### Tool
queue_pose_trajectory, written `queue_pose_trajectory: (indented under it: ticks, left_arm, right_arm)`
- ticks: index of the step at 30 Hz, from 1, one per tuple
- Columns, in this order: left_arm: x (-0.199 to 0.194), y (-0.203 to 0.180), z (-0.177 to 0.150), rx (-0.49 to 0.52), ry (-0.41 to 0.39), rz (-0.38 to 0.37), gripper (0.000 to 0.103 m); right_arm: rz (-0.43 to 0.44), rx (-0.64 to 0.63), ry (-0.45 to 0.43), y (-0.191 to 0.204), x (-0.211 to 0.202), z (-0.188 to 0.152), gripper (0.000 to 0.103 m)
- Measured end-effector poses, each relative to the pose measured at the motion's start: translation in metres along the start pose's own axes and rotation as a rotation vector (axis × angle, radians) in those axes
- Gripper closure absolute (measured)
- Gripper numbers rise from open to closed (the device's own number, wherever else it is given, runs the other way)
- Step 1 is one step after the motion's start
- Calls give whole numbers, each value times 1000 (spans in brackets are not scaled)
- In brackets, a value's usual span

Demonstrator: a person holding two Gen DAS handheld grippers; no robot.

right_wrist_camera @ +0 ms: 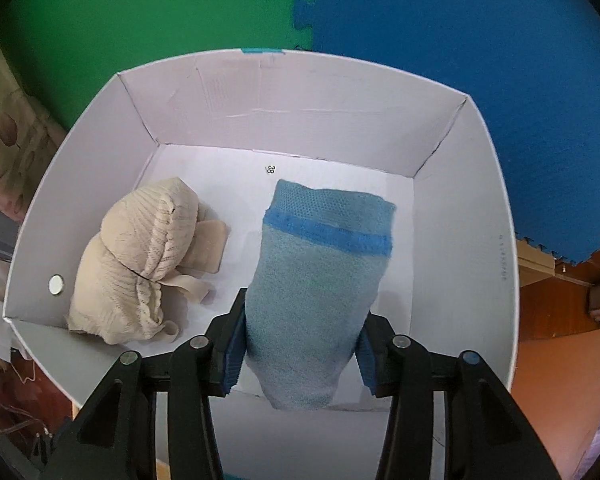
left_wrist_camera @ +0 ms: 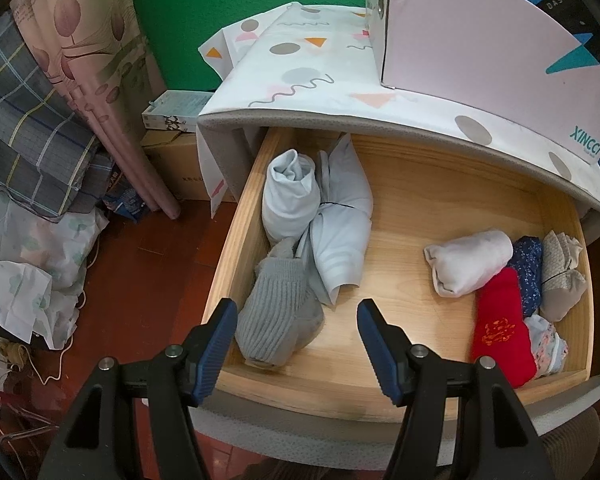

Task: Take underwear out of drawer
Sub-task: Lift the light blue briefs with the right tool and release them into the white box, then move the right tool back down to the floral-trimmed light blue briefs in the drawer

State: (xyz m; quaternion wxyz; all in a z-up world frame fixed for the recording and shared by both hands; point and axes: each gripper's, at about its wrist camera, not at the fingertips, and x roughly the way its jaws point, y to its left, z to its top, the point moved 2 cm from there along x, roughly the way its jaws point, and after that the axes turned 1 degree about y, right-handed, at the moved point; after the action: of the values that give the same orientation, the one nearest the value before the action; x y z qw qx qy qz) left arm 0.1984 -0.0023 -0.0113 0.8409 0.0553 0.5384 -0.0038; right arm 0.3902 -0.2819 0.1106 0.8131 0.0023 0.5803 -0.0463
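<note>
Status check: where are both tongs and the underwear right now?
Left tongs open, empty, over drawer. Right tongs around blue roll in white box. Beige bundle alongside, apart. Nothing blocking.

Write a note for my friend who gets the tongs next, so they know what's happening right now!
Left tongs: open, nothing between them, above the front of the open wooden drawer.
Right tongs: over the white box, with a rolled blue piece between the pads; it isn't clear whether they press on it.
Done: a beige knit bundle lies in the box, left of the blue roll.
Left in the drawer: white bundles and grey socks on the left; a white roll, a red piece and patterned pieces on the right.
</note>
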Motion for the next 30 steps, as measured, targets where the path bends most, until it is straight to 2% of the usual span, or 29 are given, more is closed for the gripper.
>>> queue_pose_trajectory:
  ticks: [3, 10, 17, 23, 30]
  left_arm:
    - [0, 0, 0, 0, 0, 4, 39]
    - [0, 0, -1, -8, 3, 5, 39]
    - [-1, 2, -2, -14, 5, 5, 39]
    - [0, 5, -2, -19, 11, 0, 39]
    - [1, 8, -3, -30, 17, -2, 39]
  right_arm:
    - [-2, 10, -18, 0, -4, 1, 41]
    - [31, -7, -72, -1, -47, -14, 41]
    - [74, -59, -102, -4, -103, -69, 41]
    - [89, -102, 20, -8, -96, -135, 41]
    - [89, -128, 229, -2, -26, -206, 41]
